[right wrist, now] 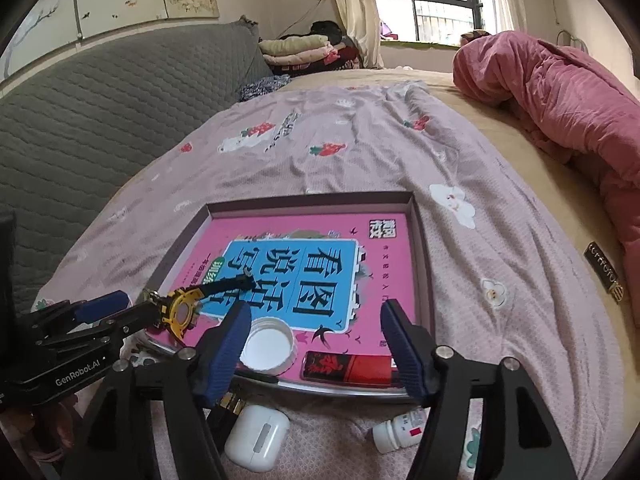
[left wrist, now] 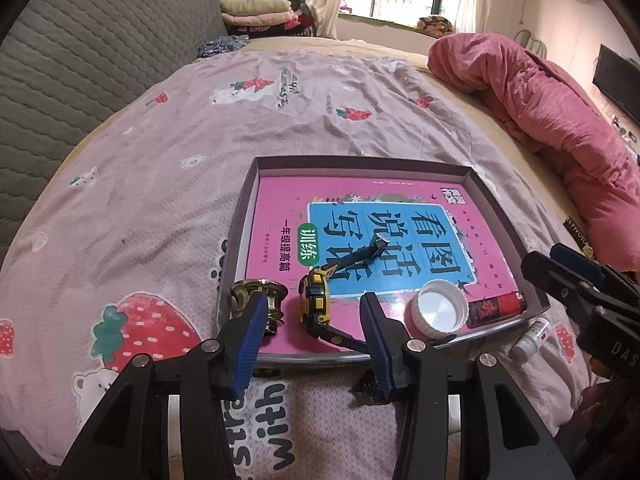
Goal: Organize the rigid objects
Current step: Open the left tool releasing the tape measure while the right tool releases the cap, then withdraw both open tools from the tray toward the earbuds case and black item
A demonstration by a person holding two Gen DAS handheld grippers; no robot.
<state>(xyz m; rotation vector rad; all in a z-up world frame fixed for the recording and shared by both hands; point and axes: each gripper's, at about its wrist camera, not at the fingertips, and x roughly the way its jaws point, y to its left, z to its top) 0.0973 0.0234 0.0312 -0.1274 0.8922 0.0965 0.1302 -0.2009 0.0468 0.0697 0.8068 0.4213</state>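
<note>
Fingers (left wrist: 256,312) partly hiding brass knob (left wrist: 260,296)

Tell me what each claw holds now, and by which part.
Nothing is held. The left claw and the right claw both stand open, above the tray.

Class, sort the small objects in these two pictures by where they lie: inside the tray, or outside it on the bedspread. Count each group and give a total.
Inside the tray: 4 (brass knob, watch, white cap, red lighter)
On the bedspread: 2 (earbud case, pill bottle)
Total: 6
</note>
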